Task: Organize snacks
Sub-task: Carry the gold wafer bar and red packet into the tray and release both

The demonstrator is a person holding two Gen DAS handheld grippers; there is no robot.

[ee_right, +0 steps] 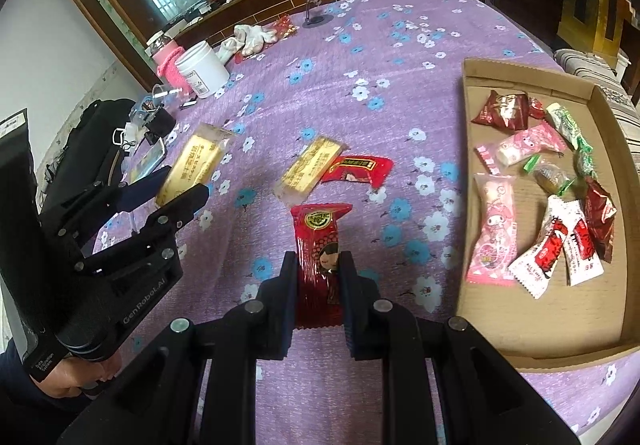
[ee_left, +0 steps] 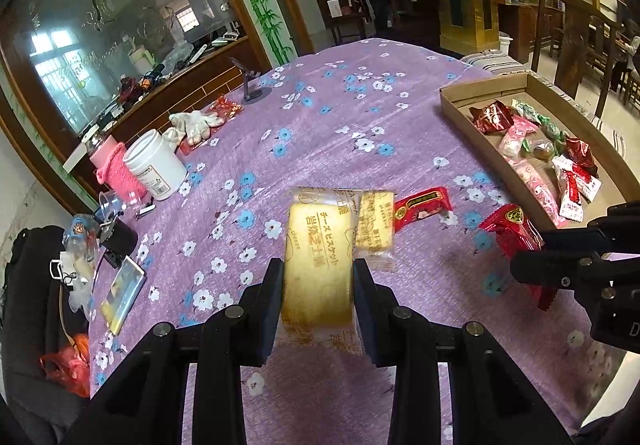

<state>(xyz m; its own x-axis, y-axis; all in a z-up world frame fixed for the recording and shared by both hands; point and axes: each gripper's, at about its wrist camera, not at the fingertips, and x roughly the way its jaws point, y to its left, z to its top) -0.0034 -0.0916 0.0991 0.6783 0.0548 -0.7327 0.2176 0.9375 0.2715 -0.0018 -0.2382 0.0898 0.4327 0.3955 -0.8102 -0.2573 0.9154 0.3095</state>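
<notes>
Two snacks are riding in your grippers, both lifted off the purple flowered tablecloth. Your left gripper is clamping a yellow biscuit pack by its long sides, pointing forward and level. Your right gripper is squeezing a red candy bar, reaching in just left of the cardboard tray. You are leaving a second biscuit pack and a red wrapper touching on the cloth between them.

Left gripper is clamped on a yellow biscuit packet and right gripper pinches a red snack packet, both raised side by side above the table.
</notes>
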